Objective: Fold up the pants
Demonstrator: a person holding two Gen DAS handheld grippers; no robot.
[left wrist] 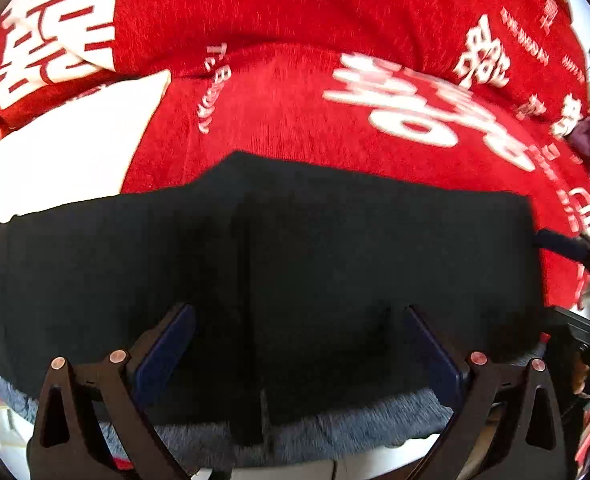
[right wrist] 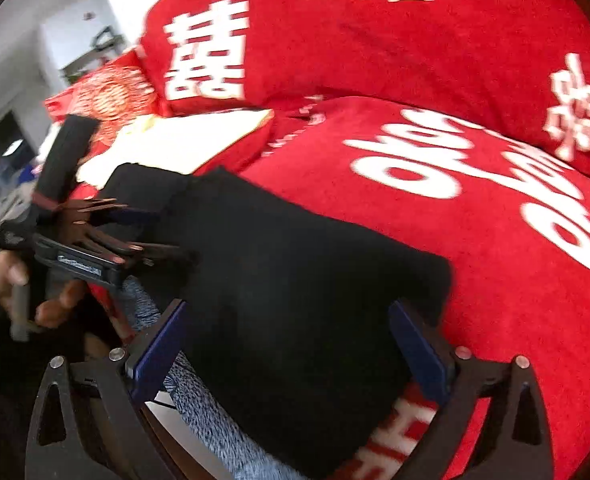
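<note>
Left wrist view: black pants (left wrist: pixel 295 264) lie flat across a red bed cover (left wrist: pixel 295 100) printed with white characters. The left claw (left wrist: pixel 299 344) hovers just over their near edge, fingers spread wide, gripping nothing. At 3 o'clock the right claw (left wrist: pixel 587 276) is cut off by the frame. Right wrist view: the right claw (right wrist: pixel 291 340) is also wide, over the pants' near right corner; the left claw (right wrist: pixel 143 228) is blurred at 9 o'clock.
</note>
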